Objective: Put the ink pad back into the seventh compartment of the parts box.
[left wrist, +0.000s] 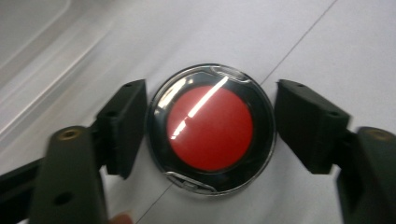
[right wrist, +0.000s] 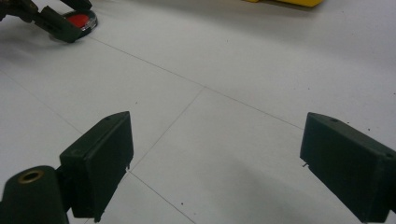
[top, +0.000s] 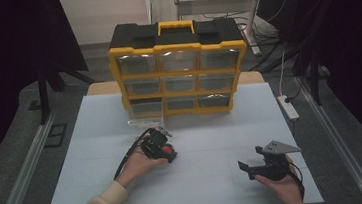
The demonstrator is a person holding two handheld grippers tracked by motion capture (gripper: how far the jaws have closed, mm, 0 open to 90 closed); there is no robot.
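High view. Tabletop [top: 212, 189]: pale, gridded with thin seams. At its far edge stands a yellow-and-black drawer organiser [top: 178, 67], three rows of three clear drawers, carry handle on top. One clear drawer [top: 145, 121] lies on the tabletop in front of its lower left corner. Left gripper [top: 166, 151]: left of centre, tipped down over a round red-centred case [top: 168, 150]. Right gripper [top: 255, 164]: near the front right, jaws spread, nothing between them, well apart from the case.

Left gripper view. Round red-centred case [left wrist: 211, 129]: red disc under a clear glossy lid with a dark rim, lying flat on the tabletop beside a seam. The jaws stand open on either side of it; the left one looks to be touching or just beside the rim, the right one has a visible gap. Nothing gripped yet. Judged step: closing on the case. To do it well, centre the jaws across the widest part of the rim, keep them low against the tabletop and close evenly, since the smooth round edge could slip out sideways.

Right gripper view. Jaws released and wide, bare tabletop between them. Left gripper [right wrist: 63, 25] and the red case [right wrist: 78, 19] sit far off at upper left.

Writing: no brand, label or lettering legible on case, organiser or grippers.
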